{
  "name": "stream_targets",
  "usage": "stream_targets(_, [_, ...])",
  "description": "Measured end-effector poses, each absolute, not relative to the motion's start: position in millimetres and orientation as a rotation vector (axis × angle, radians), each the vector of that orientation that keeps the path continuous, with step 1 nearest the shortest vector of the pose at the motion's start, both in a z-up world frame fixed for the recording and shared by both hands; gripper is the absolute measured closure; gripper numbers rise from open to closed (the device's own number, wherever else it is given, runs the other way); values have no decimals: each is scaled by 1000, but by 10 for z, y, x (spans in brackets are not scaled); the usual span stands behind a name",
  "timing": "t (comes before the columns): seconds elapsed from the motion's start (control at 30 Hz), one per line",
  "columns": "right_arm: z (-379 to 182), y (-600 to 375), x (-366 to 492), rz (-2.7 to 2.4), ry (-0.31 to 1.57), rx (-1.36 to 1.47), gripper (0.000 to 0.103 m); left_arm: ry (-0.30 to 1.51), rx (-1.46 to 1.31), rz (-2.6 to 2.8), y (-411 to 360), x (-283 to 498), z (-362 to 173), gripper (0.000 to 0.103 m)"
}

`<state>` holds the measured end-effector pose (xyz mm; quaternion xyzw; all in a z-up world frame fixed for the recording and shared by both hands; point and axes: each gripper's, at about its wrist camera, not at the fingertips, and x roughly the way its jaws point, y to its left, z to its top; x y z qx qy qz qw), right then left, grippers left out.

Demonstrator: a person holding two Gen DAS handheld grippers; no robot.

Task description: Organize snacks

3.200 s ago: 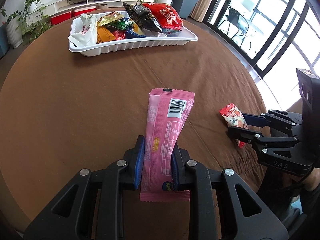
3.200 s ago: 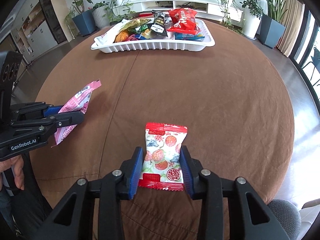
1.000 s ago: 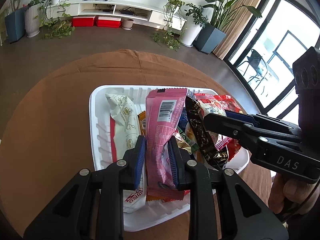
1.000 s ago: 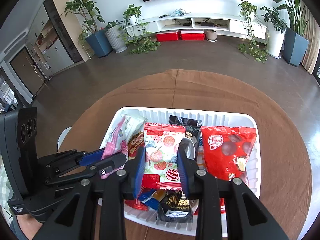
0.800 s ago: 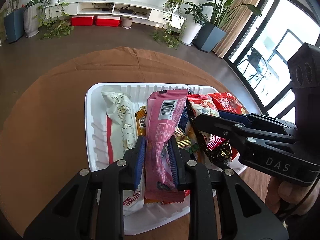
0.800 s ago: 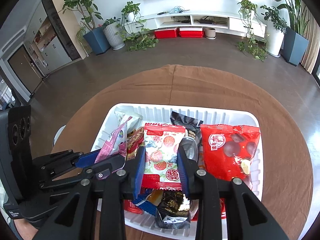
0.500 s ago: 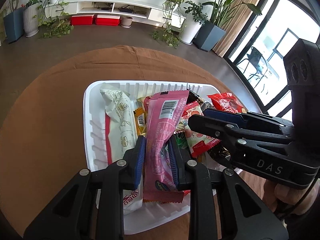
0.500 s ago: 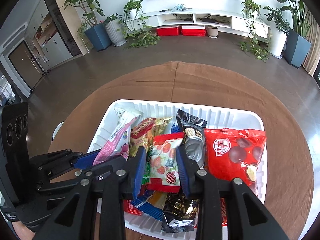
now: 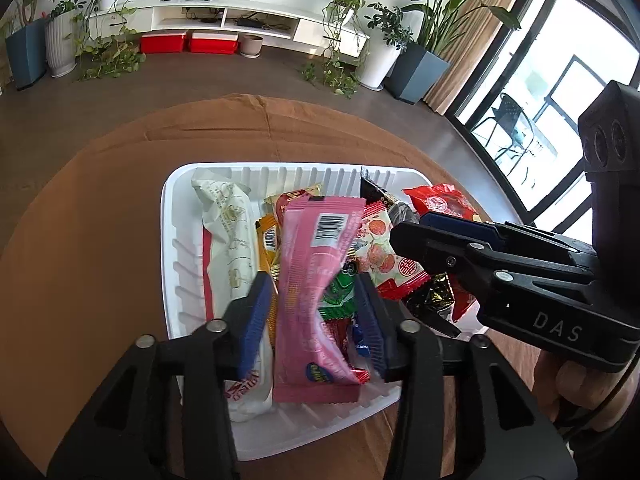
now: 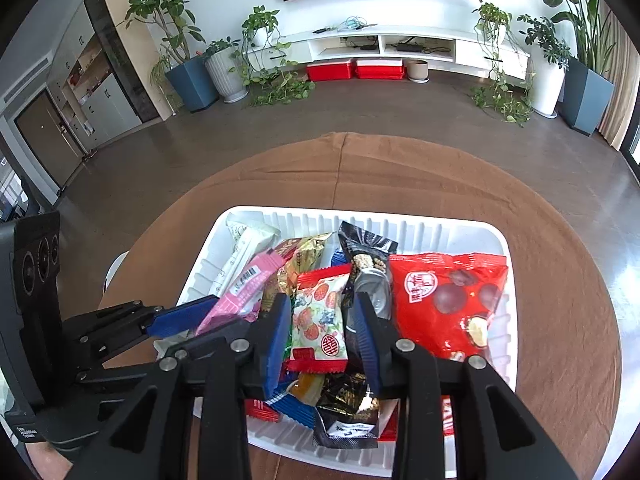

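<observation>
Counter (image 10: 560,240): round, under a brown cloth; bare cloth rings the tray on every side, widest at the far edge.
Tray (image 9: 176,216): white and ribbed, heaped with snack packets; its near edge is cut off behind both grippers.
Red bag (image 10: 448,300): largest packet, flat at the tray's right end, just right of the right gripper.
Pink bar (image 9: 316,280): long wrapper lying lengthwise on the heap left of the tray's middle, between the left gripper's pads with a gap on each side; blurred in its lower half.
Fruit-print packet (image 10: 320,320): lies on the heap at the tray's middle, between the right gripper's pads, which stand clear of it.
Left gripper (image 9: 312,312): jaws opening, nothing pinched.
Right gripper (image 10: 320,332): jaws opening, nothing pinched; its body hides the tray's right end in the left wrist view.
Hidden: packets under the top layer show only corners; their print is too small to read.
</observation>
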<state>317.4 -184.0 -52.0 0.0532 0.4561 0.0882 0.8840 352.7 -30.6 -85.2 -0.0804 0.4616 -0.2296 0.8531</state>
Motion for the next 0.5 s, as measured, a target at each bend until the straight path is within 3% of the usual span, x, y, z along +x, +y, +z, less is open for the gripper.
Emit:
stream_targets(0.1, [-457,-1850,3108,176,921,106,54,965,-150,-481,-368,3506,-830,49])
stream_targets(0.3, [-364,-1876,2964,165,891,94,49,949,-145,-479,-372,3428,-781,44])
stream_targets(0.37, [-314,-1909,2889,160,871,105,43,935,-136,-472,-354,3378,-744,32])
stream_targets(0.5, [-201,-1974,2707,148,826,128,28,913,-133,-451,-319,3256,-686,23])
